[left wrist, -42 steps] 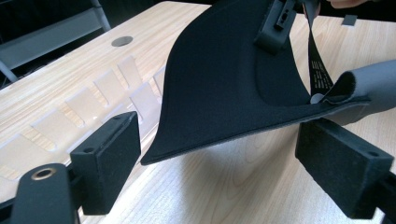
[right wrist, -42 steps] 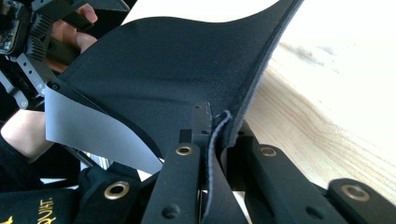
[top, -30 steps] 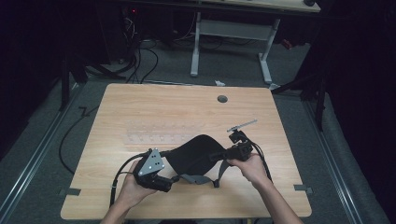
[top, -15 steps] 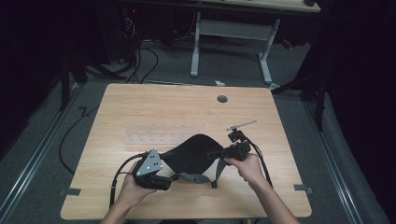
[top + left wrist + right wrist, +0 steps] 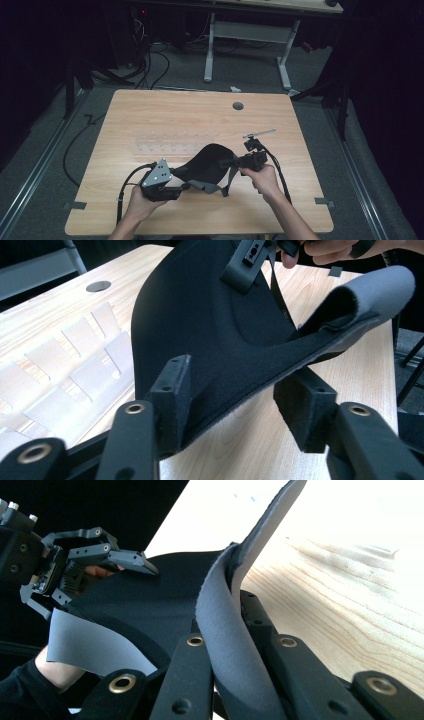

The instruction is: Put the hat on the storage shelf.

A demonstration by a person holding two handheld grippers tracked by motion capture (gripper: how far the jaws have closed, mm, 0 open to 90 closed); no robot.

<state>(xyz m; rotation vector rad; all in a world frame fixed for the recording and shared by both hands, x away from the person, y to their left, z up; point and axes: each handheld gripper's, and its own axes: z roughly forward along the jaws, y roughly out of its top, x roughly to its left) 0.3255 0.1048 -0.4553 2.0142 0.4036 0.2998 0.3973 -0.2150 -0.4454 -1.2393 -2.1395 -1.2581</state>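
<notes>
With both hands near the front edge of the bench (image 5: pixel 150 110), I've got a black fabric piece (image 5: pixel 210 162) stretched between my two grippers, lifted off the wood at mid-front.

Left gripper (image 5: pixel 167 192): grey plate on top, cable looping off toward the left front corner. In the left gripper view my jaws are spread apart; the fabric's edge runs between them, touching the left pad (image 5: pixel 172 390), clear of the right pad (image 5: pixel 305 407). So released, not clamping. Fabric bellies up ahead of the jaws, black fuzzy face toward the camera, grey face showing where a flap (image 5: pixel 370 287) curls over at upper right.

Right gripper (image 5: pixel 240 161): in the right gripper view my jaws are clenched on the fabric's edge, grey face (image 5: pixel 225 645) folded between them and standing up past the tips. The left gripper (image 5: pixel 65 565) shows beyond, at the far end of the sheet.

Grey straps (image 5: pixel 215 189) hang under the fabric toward the front edge; one end rests on the bench. Faint pale tabs (image 5: pixel 75 360) lie on the bench just behind the fabric. Round hole (image 5: pixel 238 106) near the back edge.
</notes>
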